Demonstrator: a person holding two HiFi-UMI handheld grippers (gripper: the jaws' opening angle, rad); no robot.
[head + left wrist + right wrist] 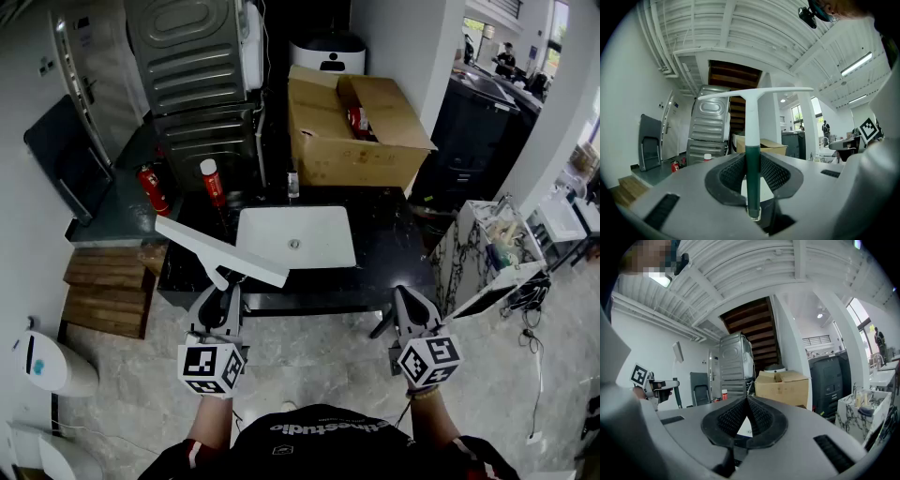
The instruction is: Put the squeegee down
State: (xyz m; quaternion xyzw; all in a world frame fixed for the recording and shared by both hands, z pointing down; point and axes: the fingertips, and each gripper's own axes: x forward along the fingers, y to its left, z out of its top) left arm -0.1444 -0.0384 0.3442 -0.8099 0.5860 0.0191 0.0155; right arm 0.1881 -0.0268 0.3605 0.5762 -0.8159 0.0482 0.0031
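Observation:
The squeegee [217, 247] has a long white blade and a handle that is white above and dark green below [753, 173]. My left gripper [223, 289] is shut on the green part of the handle. It holds the squeegee upright, with the blade [754, 93] crosswise on top. In the head view the blade hangs over the front left corner of the black counter [394, 246], beside the white sink [319, 246]. My right gripper [402, 298] is in front of the counter's right end. Its jaws [746, 414] are shut with nothing between them.
A red can with a white cap [213, 182] and a small bottle [292, 183] stand at the counter's back edge. Behind the counter are an open cardboard box [356, 122] and a grey machine [192, 66]. Wooden steps [105, 289] lie to the left and a marbled cabinet [487, 248] stands to the right.

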